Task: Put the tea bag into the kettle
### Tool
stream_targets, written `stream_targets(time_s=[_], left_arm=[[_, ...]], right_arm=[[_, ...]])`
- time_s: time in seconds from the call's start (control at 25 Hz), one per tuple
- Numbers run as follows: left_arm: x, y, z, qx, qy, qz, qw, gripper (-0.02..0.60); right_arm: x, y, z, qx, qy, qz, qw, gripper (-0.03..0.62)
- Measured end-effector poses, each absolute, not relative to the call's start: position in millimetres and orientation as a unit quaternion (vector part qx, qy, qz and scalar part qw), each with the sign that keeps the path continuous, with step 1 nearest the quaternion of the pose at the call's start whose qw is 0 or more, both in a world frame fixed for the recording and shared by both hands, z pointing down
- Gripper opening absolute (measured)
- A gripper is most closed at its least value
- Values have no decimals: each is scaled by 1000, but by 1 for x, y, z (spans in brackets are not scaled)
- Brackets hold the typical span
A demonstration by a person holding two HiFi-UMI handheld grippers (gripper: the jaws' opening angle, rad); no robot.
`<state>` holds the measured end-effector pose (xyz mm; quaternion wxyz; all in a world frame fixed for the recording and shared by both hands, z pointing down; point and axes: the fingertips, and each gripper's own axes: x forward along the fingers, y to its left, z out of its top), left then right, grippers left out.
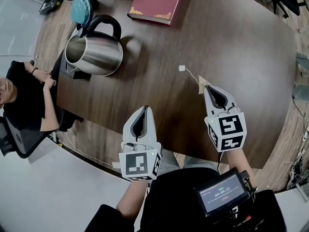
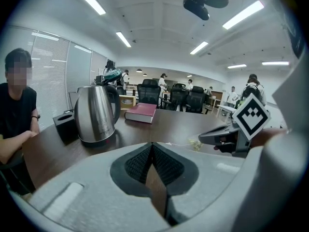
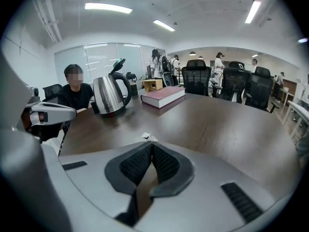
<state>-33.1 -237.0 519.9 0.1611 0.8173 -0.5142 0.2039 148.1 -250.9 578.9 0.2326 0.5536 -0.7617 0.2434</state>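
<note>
A steel kettle (image 1: 94, 52) with a black handle stands at the far left of the dark wooden table (image 1: 231, 37), its lid up. The tea bag (image 1: 202, 83) lies flat on the table, and its string runs left to a small white tag (image 1: 182, 68). My right gripper (image 1: 208, 87) has its tips right at the tea bag, jaws shut; the frames do not show whether the bag is pinched. In the left gripper view the tea bag (image 2: 194, 143) rests just under that gripper (image 2: 203, 136). My left gripper (image 1: 145, 108) hovers shut with nothing in it, near the table's front edge and well short of the kettle (image 2: 96, 112).
A red book (image 1: 157, 1) lies at the far side of the table. A person in black (image 1: 24, 95) sits at the left edge, close to the kettle. A small black box (image 2: 63, 124) stands beside the kettle. Office chairs (image 3: 198, 79) line the far end.
</note>
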Motion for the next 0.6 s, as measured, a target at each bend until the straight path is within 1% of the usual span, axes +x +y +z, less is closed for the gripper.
stream_targets(time_s=[0.6], left_arm=[[-71, -205, 457, 810, -540, 184, 136, 6]], right_arm=[[111, -234, 504, 536, -792, 225, 189, 9]])
